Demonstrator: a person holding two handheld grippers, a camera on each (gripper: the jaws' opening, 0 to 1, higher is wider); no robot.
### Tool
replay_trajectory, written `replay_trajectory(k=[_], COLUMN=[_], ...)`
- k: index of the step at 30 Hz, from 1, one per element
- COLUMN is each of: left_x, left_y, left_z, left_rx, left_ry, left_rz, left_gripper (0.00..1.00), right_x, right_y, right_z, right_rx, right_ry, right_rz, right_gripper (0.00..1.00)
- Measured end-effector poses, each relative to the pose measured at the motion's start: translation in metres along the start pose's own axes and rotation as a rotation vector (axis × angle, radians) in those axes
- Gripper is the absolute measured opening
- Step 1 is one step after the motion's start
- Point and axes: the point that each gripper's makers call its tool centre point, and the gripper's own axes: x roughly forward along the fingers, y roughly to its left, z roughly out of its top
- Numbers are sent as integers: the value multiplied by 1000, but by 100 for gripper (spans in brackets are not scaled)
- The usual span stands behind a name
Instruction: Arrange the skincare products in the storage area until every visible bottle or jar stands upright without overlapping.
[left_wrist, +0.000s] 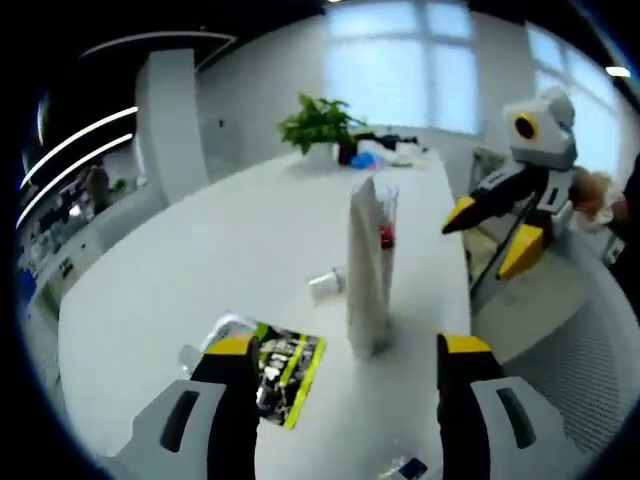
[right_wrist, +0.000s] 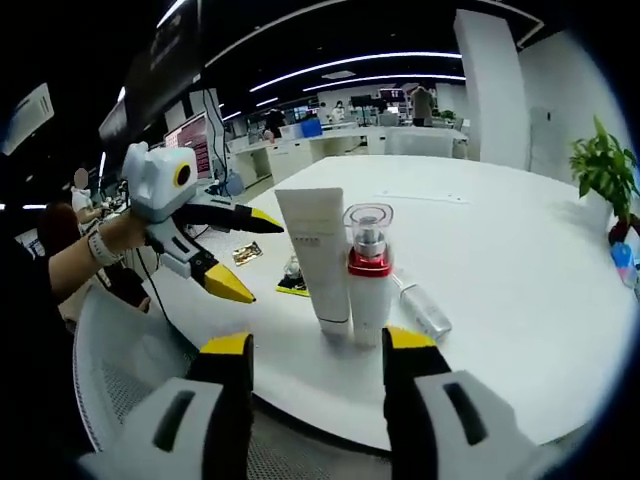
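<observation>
Skincare items share a white table (right_wrist: 520, 300): a white tube (right_wrist: 318, 255) stands cap-down, touching a red-collared pump bottle (right_wrist: 369, 270) just beside it, both upright as the task asks, while a small clear bottle (right_wrist: 425, 310) lies on its side just behind the pump bottle and a green-and-black sachet (left_wrist: 285, 372) lies flat beyond the tube. Both claws hang open and empty, the right gripper (right_wrist: 318, 352) facing the pair, the left gripper (left_wrist: 345, 350) opposite, likely poised to right the toppled bottle. Print on the tube and sachet is too blurred to read.
</observation>
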Motion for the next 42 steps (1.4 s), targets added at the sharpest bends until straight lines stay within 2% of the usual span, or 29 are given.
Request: replay_trajectory(k=[2,3,5,11,14,19,24,29,36,39,42], left_x=[-6,-9,-15,-33,-40,-50,-67,-78,-80,-82,-83], left_y=[2,7,9,6,-4,-8,-6,-2,-2,-2,2], left_z=[1,1,0,-2,-11,-18,-11,-11,-17,-14,-15], left_rx=[-9,-21,-26,-64,-79,-69,-100,-118,-152,-160,-175], left_ry=[-11,-14,-10,-27,14,44,-10,-25,-30,-58,-52], left_rz=[26,65,90,117,94,124,169,193,223,230,245], left_gripper=[77,82,91,96,97,97,97,97,97,97,97], right_x=[-1,-1,-1,-4,-5,-8,-10,-10,-4,-2,1], right_y=[1,3,3,4,5,7,6,6,8,6,3], right_z=[-3,-4,-6,-9,-10,-14,-14,-9,-8,-7,-6], right_rx=[-13,-28,-40,-47,-47,-55,-80,-85,-110,-116,-120], right_ry=[20,29,38,66,73,97,120,121,140,146,155], right_rz=[3,7,-1,-7,-12,-15,-19,-12,15,23,33], right_gripper=[58,59,61,66,70,77,84,87,93,95,98])
